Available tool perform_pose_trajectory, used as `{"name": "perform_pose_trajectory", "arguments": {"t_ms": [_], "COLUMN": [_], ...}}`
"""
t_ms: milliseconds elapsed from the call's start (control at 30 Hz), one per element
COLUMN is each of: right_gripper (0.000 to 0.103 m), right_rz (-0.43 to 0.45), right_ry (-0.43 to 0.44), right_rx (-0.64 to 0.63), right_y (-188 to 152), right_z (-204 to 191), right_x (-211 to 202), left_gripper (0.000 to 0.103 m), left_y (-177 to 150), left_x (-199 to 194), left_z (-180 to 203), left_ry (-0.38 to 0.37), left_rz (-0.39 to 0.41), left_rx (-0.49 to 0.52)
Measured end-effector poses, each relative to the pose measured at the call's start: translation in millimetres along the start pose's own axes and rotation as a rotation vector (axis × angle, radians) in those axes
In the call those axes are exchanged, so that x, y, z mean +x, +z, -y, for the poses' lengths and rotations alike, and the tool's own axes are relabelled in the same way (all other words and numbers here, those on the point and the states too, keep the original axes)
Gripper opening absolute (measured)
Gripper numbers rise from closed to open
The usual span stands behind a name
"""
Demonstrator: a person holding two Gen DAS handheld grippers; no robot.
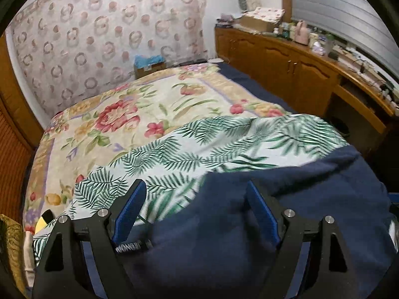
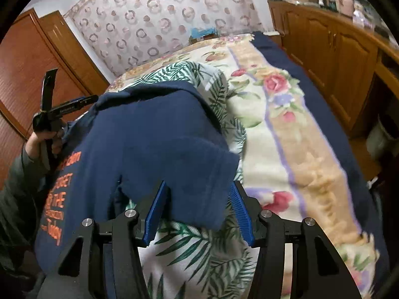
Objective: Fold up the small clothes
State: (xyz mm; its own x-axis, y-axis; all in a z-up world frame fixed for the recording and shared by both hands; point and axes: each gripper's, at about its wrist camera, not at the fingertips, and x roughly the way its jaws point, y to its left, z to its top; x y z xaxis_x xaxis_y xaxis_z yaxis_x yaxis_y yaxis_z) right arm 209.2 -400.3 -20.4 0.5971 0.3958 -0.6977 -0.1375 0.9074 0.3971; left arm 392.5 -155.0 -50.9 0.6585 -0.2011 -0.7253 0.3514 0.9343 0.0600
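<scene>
We find a navy garment lying on a bed, spread over a white sheet printed with green palm leaves, which in turn lies on a floral bedspread. The garment carries orange lettering along its left side in the right wrist view; the words are too distorted to read in full.

The right gripper points down at the near edge of the garment. A flap of the navy cloth hangs between its blue pads, and the jaws stand partly closed around it. We cannot confirm that both pads press on the cloth (the right pad appears to sit just beside the fold, not on it).

The left gripper has its jaws spread wide, and the navy cloth lies below and between them without being pinched. In the right wrist view the same left gripper appears at the far left edge of the garment, held by a hand in a grey-green sleeve.

A wooden cabinet with cluttered items on top runs along the right side of the bed. A curtain with a ring pattern hangs behind the head of the bed.
</scene>
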Motion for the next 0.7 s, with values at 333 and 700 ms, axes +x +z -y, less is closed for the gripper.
{"name": "perform_pose_trajectory", "arguments": {"t_ms": [333,700], "right_gripper": [0.002,0.002], "right_rz": [0.059,0.141], "right_ry": [-0.089,-0.086], "right_rx": [-0.088,-0.264], "right_y": [-10.3,5.6], "right_z": [-5.9,-67.3], "right_x": [-29.4,-39.8], "left_gripper": [0.083,0.083], "left_y": [-34.3,-86.8], "left_x": [-52.8,-69.1], "left_z": [18.9,27.7], "left_ry": [-0.124,-0.194], "left_rz": [0.020,-0.034], "left_rx": [0.034,0.057]}}
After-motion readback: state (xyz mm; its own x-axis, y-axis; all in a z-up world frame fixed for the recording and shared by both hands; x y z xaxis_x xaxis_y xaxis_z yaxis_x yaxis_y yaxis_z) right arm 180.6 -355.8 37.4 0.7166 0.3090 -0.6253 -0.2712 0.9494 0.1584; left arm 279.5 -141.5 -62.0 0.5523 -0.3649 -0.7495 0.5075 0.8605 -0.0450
